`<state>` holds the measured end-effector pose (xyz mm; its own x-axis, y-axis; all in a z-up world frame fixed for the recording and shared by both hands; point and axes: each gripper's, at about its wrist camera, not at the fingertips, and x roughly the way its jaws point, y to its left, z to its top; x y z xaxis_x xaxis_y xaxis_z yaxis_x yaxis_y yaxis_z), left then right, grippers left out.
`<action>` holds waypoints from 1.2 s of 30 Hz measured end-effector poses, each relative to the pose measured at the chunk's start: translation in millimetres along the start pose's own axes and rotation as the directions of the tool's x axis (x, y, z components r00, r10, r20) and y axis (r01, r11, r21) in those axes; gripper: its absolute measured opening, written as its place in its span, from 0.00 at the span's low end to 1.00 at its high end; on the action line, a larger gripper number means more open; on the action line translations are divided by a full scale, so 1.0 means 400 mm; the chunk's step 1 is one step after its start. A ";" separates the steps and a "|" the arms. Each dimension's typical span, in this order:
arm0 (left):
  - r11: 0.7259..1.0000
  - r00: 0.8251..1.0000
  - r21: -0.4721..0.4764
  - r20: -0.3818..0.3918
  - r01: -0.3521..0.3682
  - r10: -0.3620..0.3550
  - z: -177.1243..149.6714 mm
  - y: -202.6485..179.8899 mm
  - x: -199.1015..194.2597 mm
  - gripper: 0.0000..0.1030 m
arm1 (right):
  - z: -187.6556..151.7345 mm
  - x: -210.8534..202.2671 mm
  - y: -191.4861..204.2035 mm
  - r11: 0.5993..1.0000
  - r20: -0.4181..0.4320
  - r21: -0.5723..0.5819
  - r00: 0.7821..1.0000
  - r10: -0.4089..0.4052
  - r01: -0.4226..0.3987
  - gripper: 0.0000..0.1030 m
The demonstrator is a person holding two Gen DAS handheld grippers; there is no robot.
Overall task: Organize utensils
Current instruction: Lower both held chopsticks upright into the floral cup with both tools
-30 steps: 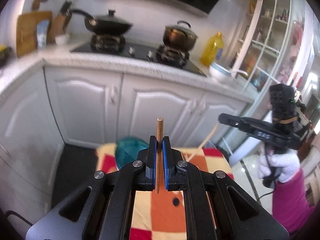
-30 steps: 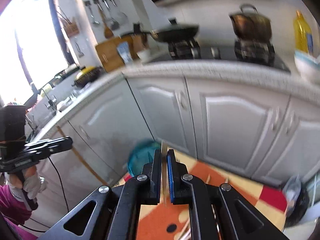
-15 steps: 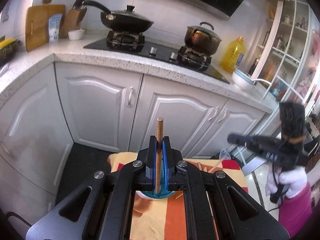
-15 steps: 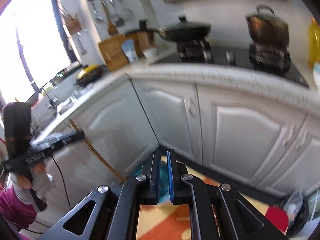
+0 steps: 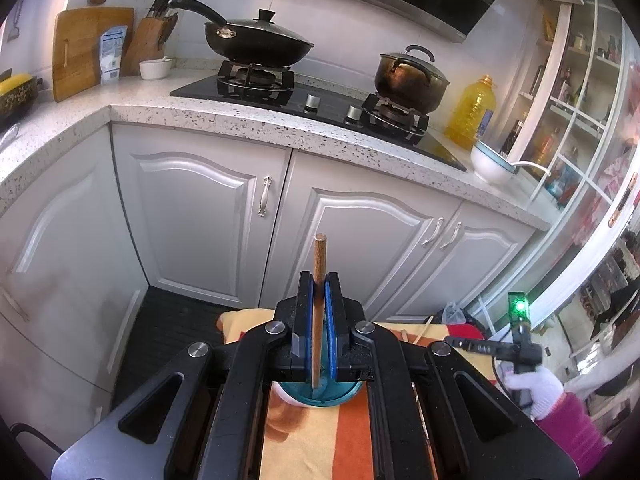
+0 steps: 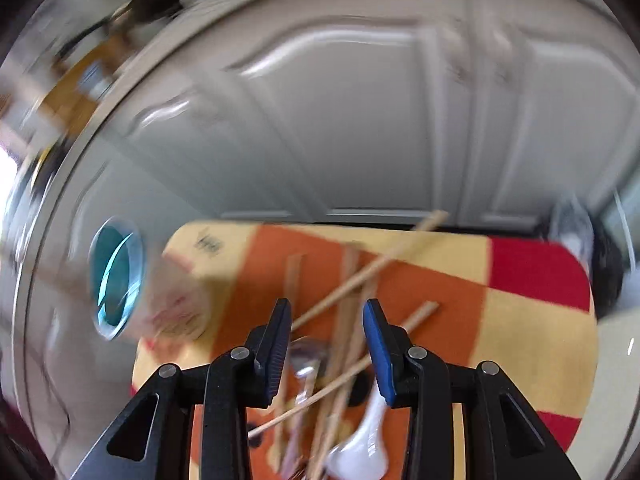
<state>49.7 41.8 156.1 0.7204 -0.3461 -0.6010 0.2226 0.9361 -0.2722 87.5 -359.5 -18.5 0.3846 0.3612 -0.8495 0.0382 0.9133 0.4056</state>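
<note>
One brown chopstick (image 5: 319,308) stands upright, pinched in the left gripper (image 5: 319,334), directly above the teal cup (image 5: 320,394) at the near left of the checked cloth (image 6: 532,320); it looks about to go in. Most work remains: a loose heap of chopsticks (image 6: 360,280), a metal spoon (image 6: 306,356) and a white spoon (image 6: 360,444) lie mid-cloth. The right gripper (image 6: 326,344), jaws just spread and empty, hangs over that tangle, where crossed sticks hinder a clean single pick

Daylight fills both fisheye views, whose edges curve into dark corners. The left wrist view is sharp; its glazed white cabinet doors (image 5: 576,128) at right look washed out. The right wrist view is heavily motion-blurred, smearing the pale wooden chopsticks (image 6: 352,300) and teal-rimmed cup (image 6: 116,276).
</note>
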 end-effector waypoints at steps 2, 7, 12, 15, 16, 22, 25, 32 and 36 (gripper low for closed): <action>1.000 1.000 -0.009 0.000 -0.001 0.001 0.003 0.005 0.005 0.04 | 0.017 0.026 -0.066 0.995 0.002 0.099 1.000 -0.001 0.001 0.35; 1.000 1.000 -0.013 -0.003 -0.004 0.004 0.013 0.009 0.019 0.04 | 0.067 0.100 -0.112 0.980 -0.015 0.197 1.000 0.028 -0.024 0.35; 1.000 1.000 -0.021 -0.007 -0.007 0.007 0.021 0.018 0.030 0.04 | 0.105 0.182 -0.121 0.971 -0.080 0.232 0.996 -0.043 0.061 0.35; 1.000 1.000 -0.022 -0.010 -0.007 0.007 0.022 0.021 0.032 0.04 | 0.119 0.226 -0.115 0.969 -0.105 0.236 0.993 -0.056 0.080 0.24; 1.000 1.000 -0.021 -0.012 -0.006 0.006 0.023 0.021 0.033 0.04 | 0.124 0.230 -0.109 0.973 -0.085 0.213 0.994 -0.073 0.089 0.21; 1.000 1.000 -0.024 -0.014 -0.002 0.001 0.025 0.030 0.028 0.04 | 0.128 0.211 -0.095 0.986 -0.069 0.160 0.997 -0.027 0.038 0.13; 1.000 1.000 -0.022 -0.011 -0.002 0.002 0.024 0.029 0.024 0.04 | 0.106 0.156 -0.083 0.990 -0.035 0.142 0.999 0.032 -0.027 0.12; 0.999 0.999 -0.002 0.003 -0.033 0.033 0.015 0.012 0.022 0.04 | 0.068 -0.012 0.001 0.993 0.058 0.020 0.992 0.115 -0.116 0.09; 0.999 0.999 0.005 0.000 -0.037 0.037 0.005 0.008 0.026 0.04 | 0.075 -0.098 0.074 0.987 0.103 -0.072 0.984 0.149 -0.142 0.07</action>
<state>59.3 41.5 150.6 0.7279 -0.3111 -0.6111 0.1987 0.9486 -0.2463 101.2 -352.4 36.8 0.4790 0.4715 -0.7404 -0.0832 0.8641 0.4964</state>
